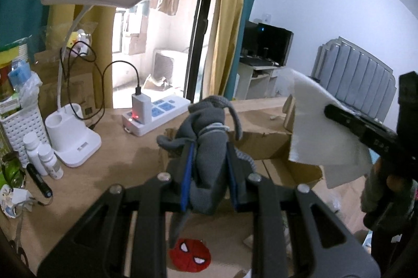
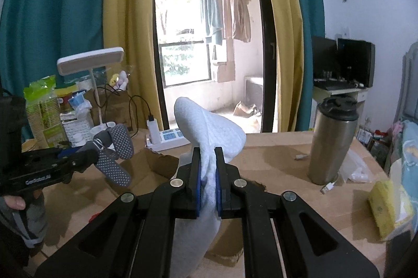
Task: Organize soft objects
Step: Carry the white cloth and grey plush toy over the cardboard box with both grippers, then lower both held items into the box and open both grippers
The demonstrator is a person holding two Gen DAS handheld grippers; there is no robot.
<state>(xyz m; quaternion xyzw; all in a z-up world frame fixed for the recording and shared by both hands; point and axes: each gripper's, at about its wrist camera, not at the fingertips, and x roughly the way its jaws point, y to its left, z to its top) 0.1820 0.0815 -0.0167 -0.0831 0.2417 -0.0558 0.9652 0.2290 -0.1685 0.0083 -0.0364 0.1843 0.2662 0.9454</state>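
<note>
Left claw (image 1: 209, 147) clamps grey socks (image 1: 209, 142) aloft — right claw (image 2: 208, 152) grips white cloth (image 2: 209, 126) alongside

grey socks (image 1: 207, 147), white cloth (image 2: 209, 136), both aloft

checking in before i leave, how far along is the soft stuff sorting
Done: a red spider-face plush appears to lie in the cardboard box. In hand: the left gripper holds grey socks, the right gripper a white cloth, both above the box. Left: dropping both in.
</note>
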